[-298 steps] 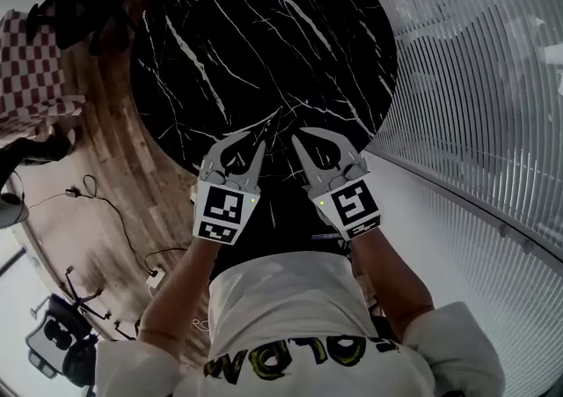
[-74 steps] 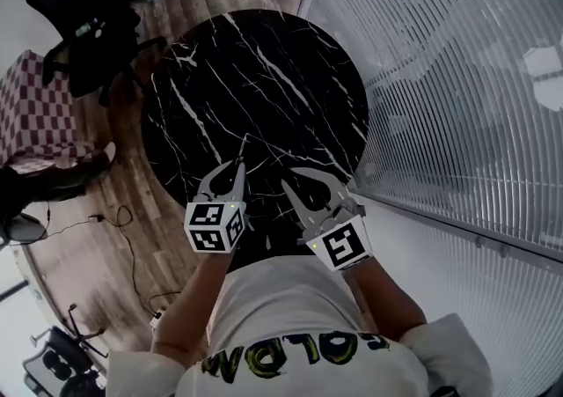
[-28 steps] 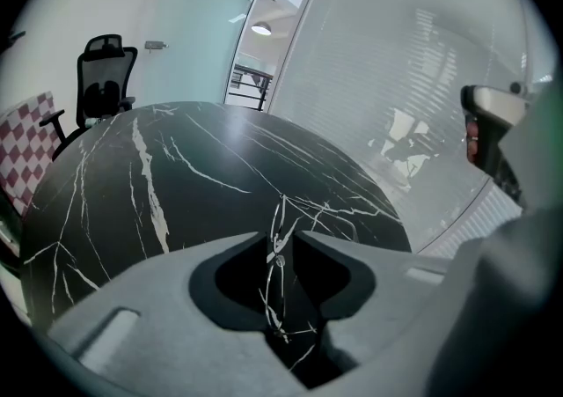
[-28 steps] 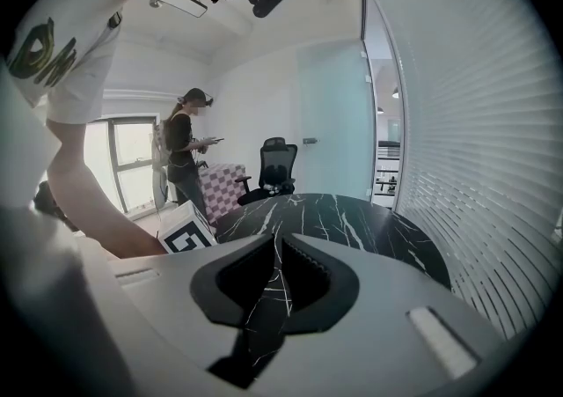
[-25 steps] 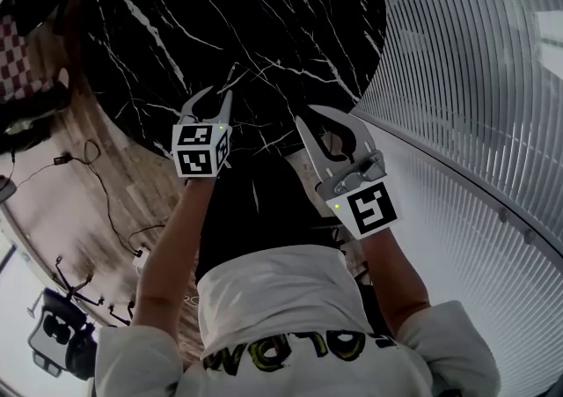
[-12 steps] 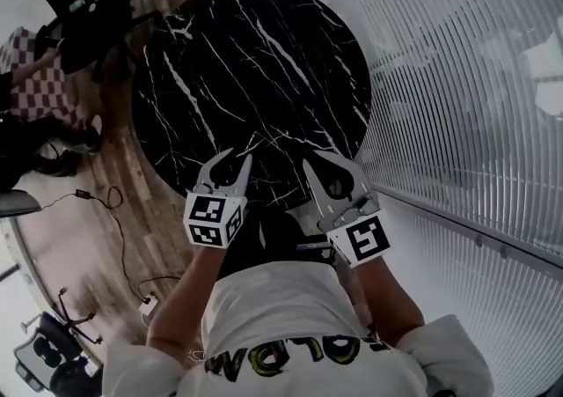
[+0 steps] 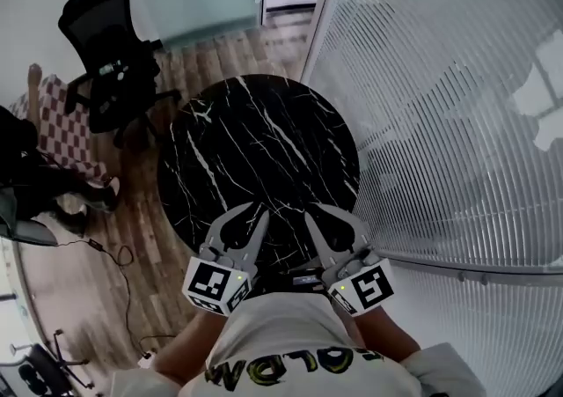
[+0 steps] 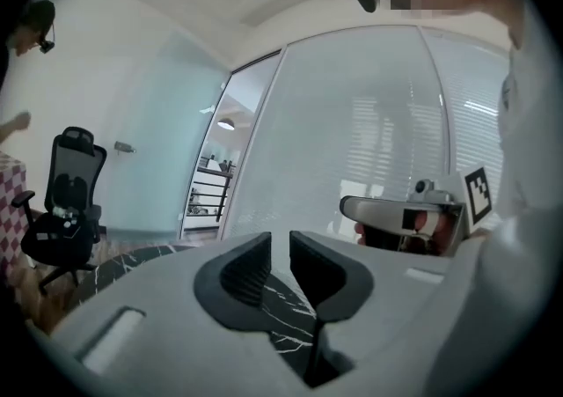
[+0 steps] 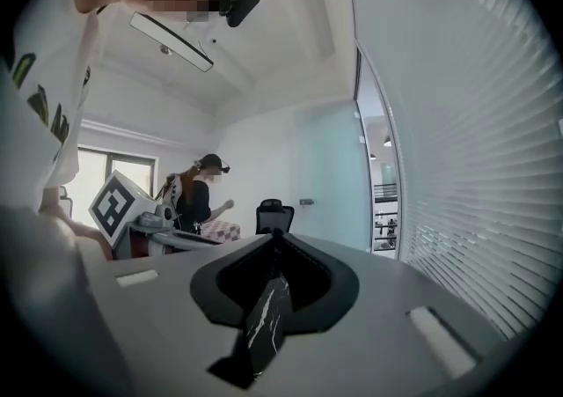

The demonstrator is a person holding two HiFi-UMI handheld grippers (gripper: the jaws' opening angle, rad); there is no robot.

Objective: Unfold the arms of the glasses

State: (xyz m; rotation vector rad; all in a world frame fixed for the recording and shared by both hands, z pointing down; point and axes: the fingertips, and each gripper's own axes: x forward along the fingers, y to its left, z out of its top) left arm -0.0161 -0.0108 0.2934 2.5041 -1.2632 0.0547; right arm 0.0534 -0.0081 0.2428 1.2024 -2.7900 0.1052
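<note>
1. Left gripper (image 7: 258, 210) sits over the round table's near rim at 7 o'clock. Its jaws stand a narrow slit apart with nothing between them.
2. Right gripper (image 7: 315, 211) is just beside it at 5 o'clock, its jaw tips pressed together and empty.
3. Black marble table (image 7: 264, 140) spreads towards 12 o'clock. The glasses cannot be made out in any view.
4. Black office chair (image 7: 106, 43) stands at 10 o'clock, and slatted blinds (image 7: 440, 122) at 2 o'clock.

Round black marble table (image 7: 257, 144), wood floor (image 7: 141, 232), black office chair (image 7: 107, 39), white blinds (image 7: 440, 105)
</note>
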